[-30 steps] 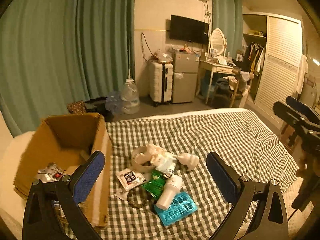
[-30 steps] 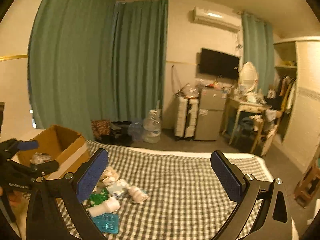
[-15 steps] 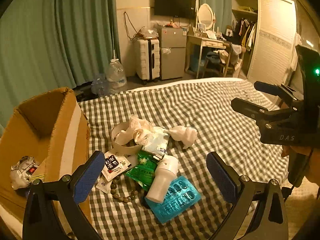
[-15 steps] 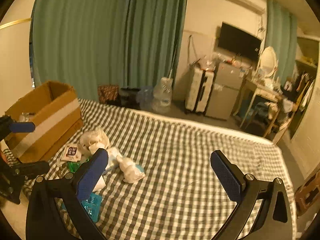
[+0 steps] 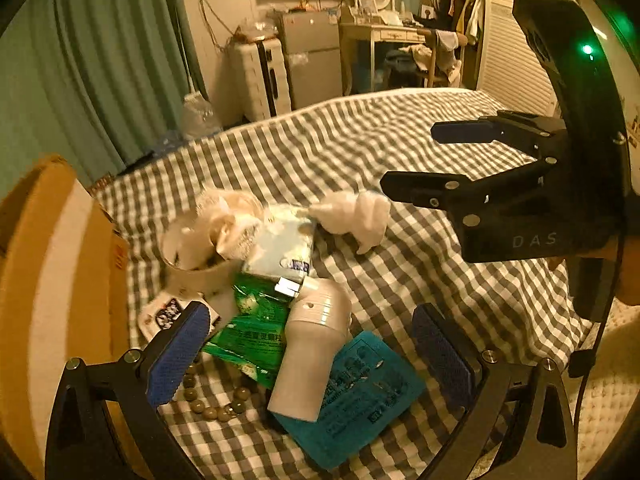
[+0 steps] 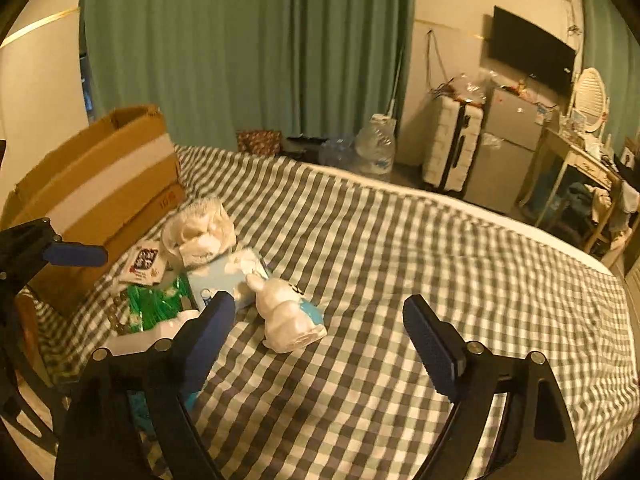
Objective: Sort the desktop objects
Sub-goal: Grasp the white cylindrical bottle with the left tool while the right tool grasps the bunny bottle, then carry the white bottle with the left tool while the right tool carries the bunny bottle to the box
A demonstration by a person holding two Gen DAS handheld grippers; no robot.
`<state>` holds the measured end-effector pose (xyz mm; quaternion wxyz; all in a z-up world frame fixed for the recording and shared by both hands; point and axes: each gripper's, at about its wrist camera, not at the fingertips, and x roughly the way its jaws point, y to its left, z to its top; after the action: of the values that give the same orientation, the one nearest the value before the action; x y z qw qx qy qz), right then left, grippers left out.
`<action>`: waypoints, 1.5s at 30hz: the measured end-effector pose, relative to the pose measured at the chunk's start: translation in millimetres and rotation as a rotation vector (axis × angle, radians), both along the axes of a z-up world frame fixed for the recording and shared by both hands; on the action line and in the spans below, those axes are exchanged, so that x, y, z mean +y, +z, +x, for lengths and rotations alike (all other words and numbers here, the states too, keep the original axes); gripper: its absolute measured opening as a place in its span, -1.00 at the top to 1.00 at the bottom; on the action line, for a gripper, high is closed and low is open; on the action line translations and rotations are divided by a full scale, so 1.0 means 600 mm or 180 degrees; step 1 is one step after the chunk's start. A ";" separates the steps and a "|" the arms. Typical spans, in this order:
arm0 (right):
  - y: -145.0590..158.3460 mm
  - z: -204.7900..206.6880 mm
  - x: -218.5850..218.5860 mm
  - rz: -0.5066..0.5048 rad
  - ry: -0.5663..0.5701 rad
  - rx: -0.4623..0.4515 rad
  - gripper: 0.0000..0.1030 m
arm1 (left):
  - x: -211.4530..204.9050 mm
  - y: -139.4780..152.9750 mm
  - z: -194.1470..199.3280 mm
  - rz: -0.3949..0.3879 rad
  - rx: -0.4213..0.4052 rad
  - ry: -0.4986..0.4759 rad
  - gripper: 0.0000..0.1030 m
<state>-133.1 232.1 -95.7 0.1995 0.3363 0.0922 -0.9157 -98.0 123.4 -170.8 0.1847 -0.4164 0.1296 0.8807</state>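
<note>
On the checked bedcover lies a pile: a white bottle, a teal blister pack, a green sachet, a pale blue tissue pack, a bead bracelet and a tape roll stuffed with tissue. My left gripper hangs open just above the bottle, touching nothing. A white rabbit figurine lies at the pile's right side. My right gripper points at it with its jaws closing. The pads do not press on the rabbit, which sits just ahead of the fingertips.
A cardboard box stands on the bed left of the pile. A green curtain, a water jug, a white suitcase, a small fridge and a dressing table stand beyond the bed's far edge.
Both grippers have come down and tilted toward the pile, which now looks much closer. The right gripper's fingers stand a little narrower than before and have neared the rabbit.
</note>
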 end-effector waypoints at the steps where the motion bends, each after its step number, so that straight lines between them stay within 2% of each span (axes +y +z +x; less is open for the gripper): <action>1: -0.008 -0.008 -0.001 -0.0017 0.0020 -0.0028 -0.67 | -0.001 -0.002 -0.005 0.0037 -0.0041 -0.0013 -1.00; 5: -0.038 -0.033 -0.003 -0.0065 0.0090 -0.0118 -0.67 | -0.005 -0.024 -0.022 0.0087 -0.0145 0.0000 -1.00; 7: -0.053 -0.043 -0.008 -0.0095 0.0144 -0.0166 -0.67 | -0.008 -0.039 -0.033 0.0109 -0.0285 0.0029 -0.98; 11: -0.075 -0.057 -0.019 -0.0100 0.0230 -0.0248 -0.67 | -0.015 -0.068 -0.047 0.0132 -0.0475 0.0100 -0.64; 13: -0.084 -0.062 -0.025 -0.0070 0.0230 -0.0283 -0.56 | -0.011 -0.069 -0.044 0.0084 -0.0424 0.0090 -0.61; 15: -0.093 -0.066 -0.030 -0.0053 0.0262 -0.0351 -0.26 | -0.006 -0.077 -0.044 -0.0009 -0.0433 0.0070 -0.61; 18: -0.103 -0.066 -0.039 0.0007 0.0315 -0.0430 -0.08 | 0.005 -0.086 -0.030 -0.0117 -0.0379 -0.0018 -0.55; 20: -0.106 -0.064 -0.039 0.0069 0.0320 -0.0467 0.04 | 0.016 -0.083 -0.017 -0.0203 -0.0296 -0.0102 -0.37; 22: -0.104 -0.063 -0.033 0.0048 0.0298 -0.0495 0.08 | 0.021 -0.091 -0.014 -0.0272 -0.0343 -0.0140 -0.36; 24: -0.099 -0.062 -0.025 0.0005 0.0281 -0.0500 0.09 | 0.026 -0.096 -0.012 -0.0303 -0.0379 -0.0130 0.01; 25: -0.096 -0.060 -0.022 -0.0009 0.0271 -0.0501 0.09 | 0.029 -0.097 -0.009 -0.0250 -0.0443 -0.0205 0.14; 29: -0.078 -0.049 -0.015 -0.0009 0.0236 -0.0456 0.09 | 0.037 -0.097 0.001 -0.0294 -0.0425 -0.0253 0.14; 33: -0.055 -0.038 -0.003 -0.0044 0.0158 -0.0393 0.09 | 0.030 -0.083 0.004 -0.0195 -0.0385 -0.0225 0.14; 39: -0.030 -0.009 0.003 0.0081 0.0049 -0.0319 0.09 | 0.022 -0.045 0.018 -0.0089 -0.0252 -0.0164 0.14; 45: 0.017 0.027 0.024 0.0036 -0.0177 -0.0203 0.09 | 0.018 0.005 0.039 -0.0023 -0.0079 -0.0154 0.14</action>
<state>-117.1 246.7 -85.4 0.1749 0.3689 0.0816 -0.9092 -74.7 134.5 -168.0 0.2061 -0.4248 0.1405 0.8703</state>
